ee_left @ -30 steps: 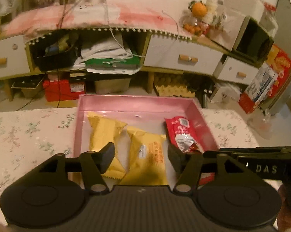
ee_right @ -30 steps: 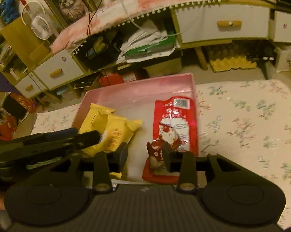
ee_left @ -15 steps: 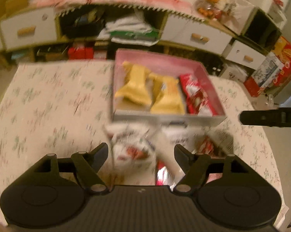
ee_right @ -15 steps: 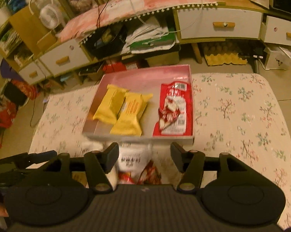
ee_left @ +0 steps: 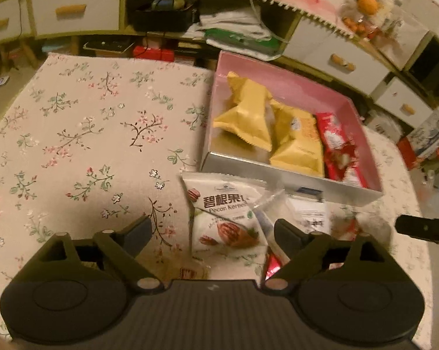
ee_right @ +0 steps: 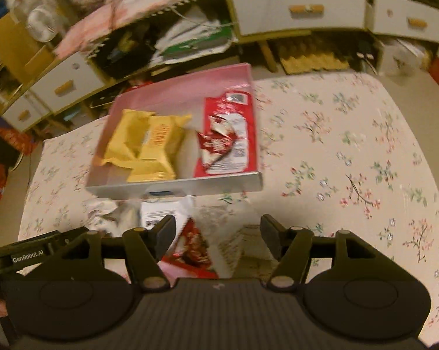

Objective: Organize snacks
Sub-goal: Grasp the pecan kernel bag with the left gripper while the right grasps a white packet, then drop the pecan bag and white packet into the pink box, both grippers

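Snack packets are lying in two groups on the floral tablecloth [ee_left: 82,134]. Inside the pink box [ee_left: 295,87], two yellow packets [ee_left: 248,116] are sitting side by side at the left, and a red packet [ee_right: 231,134] is lying flat along the right wall with a smaller crumpled red wrapper [ee_right: 215,143] resting on it. Just in front of the box's near wall, loose packets are lying in a heap: a white pecan packet [ee_left: 222,213] at the left, a clear wrapper overlapping its right edge, and red wrappers beyond it.

Left gripper [ee_left: 212,230] is hovering over the white pecan packet, its jaws opening wide; the packet is showing between the fingers [ee_left: 138,230], though no pad is pressing on it. Right gripper [ee_right: 216,232] is pointing down at the same heap, its jaws also opening, with a red snack wrapper [ee_right: 190,245] lying below the gap and nothing gripped. Motion blur is obscuring finer detail in the right wrist view.
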